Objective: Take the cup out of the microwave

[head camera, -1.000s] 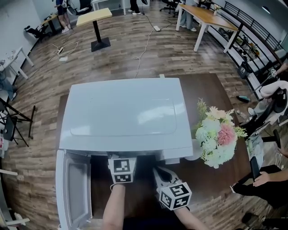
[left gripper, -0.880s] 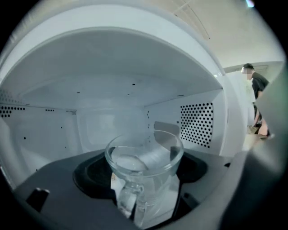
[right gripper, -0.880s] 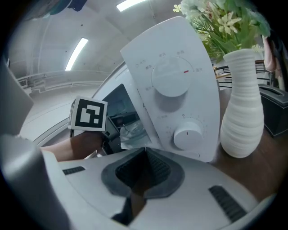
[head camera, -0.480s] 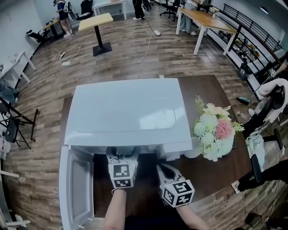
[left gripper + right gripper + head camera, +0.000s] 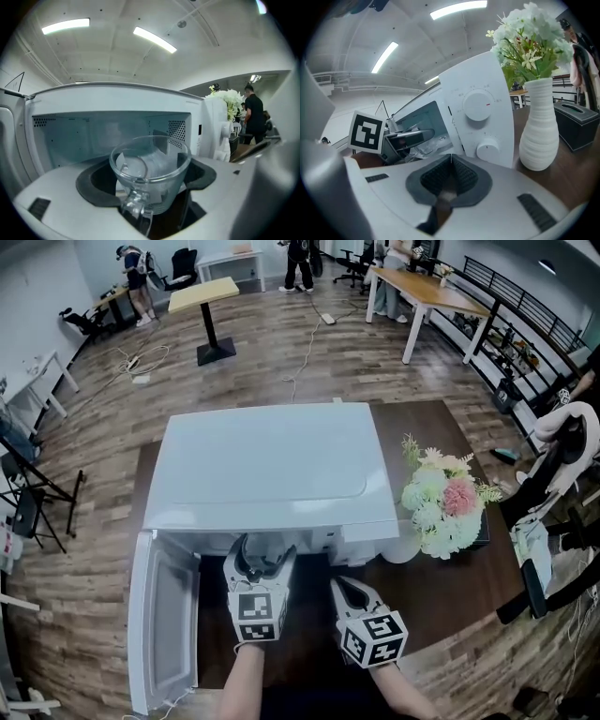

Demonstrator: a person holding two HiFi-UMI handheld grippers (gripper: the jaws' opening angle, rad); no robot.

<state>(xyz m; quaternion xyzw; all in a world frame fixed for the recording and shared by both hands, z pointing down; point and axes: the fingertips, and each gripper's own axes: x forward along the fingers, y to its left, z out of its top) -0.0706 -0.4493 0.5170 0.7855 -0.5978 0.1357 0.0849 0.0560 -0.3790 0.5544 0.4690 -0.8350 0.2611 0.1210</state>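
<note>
We log one glass cup (image 5: pixel 150 165), clamped in the wide jaws of our left gripper (image 5: pixel 263 557), just outside the open microwave (image 5: pixel 272 474) ahead. Our right gripper (image 5: pixel 450 174) beside it: jaws together, empty

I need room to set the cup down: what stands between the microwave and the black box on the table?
A white ribbed vase holding flowers, seen clearly in the right gripper view.

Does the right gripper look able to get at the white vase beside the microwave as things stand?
Probably yes. The white vase stands ahead of the right gripper, slightly to its right, with only bare table between; its jaws are together and would need opening first.
</note>
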